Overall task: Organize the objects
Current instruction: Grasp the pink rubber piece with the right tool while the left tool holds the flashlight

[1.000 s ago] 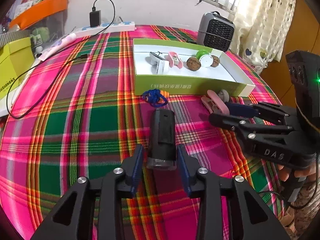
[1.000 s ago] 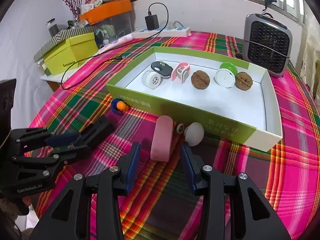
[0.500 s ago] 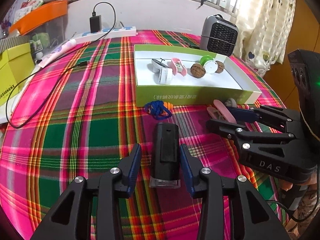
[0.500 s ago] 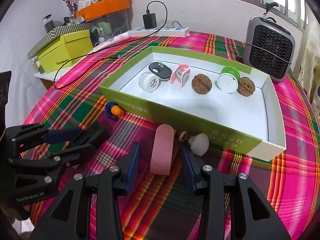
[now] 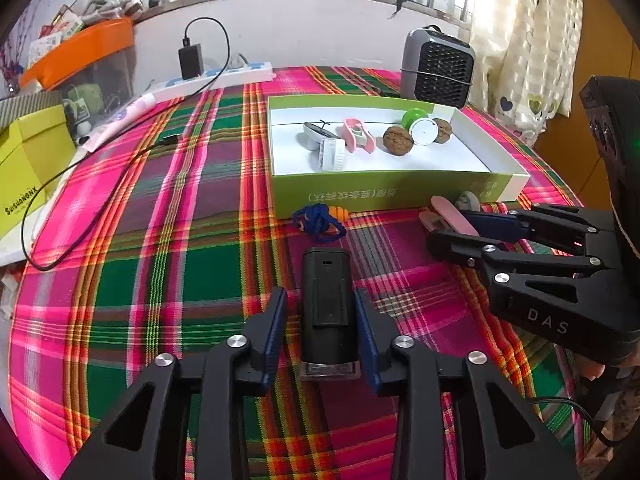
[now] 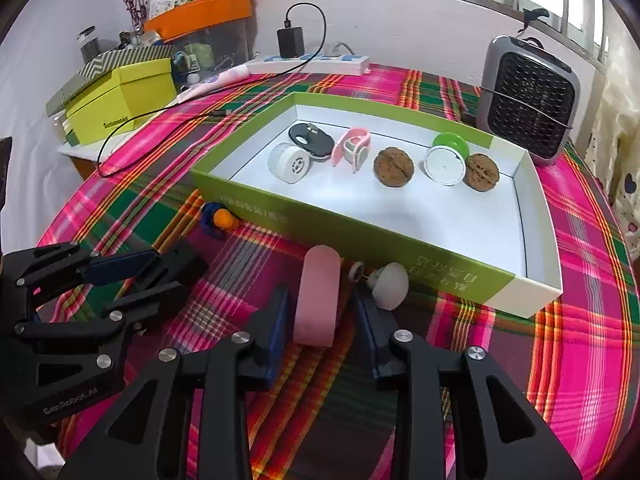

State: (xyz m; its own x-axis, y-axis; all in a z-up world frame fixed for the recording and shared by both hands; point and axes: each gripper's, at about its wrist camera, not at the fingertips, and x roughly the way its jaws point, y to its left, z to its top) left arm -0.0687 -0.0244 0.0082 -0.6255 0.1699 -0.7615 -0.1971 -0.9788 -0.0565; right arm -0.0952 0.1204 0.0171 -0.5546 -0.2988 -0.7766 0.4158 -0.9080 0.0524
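A black boxy device [image 5: 326,300] lies on the plaid tablecloth between the fingers of my left gripper [image 5: 320,300]. The jaws are closing: the right pad is at its side and a thin gap shows at the left pad. My right gripper [image 6: 320,300] straddles a pink oblong case [image 6: 318,296], which also lies flat. These jaws are closing too, with a gap at the right pad. A white knob-shaped piece [image 6: 388,286] lies beside the case. The green open box [image 6: 340,224] holds two walnuts and several small gadgets. From the left wrist, the right gripper [image 5: 448,228] is at the right.
A blue cord with an orange bit [image 5: 320,220] lies against the box's front wall. A grey fan heater [image 6: 528,96] stands behind the box. A power strip [image 5: 216,78] with a charger and its black cable is at the back left, near a yellow box [image 6: 120,96].
Both pairs of jaws have narrowed around the device and the pink case. Both views have tilted a little, so these things now sit lower and deeper between the fingers.
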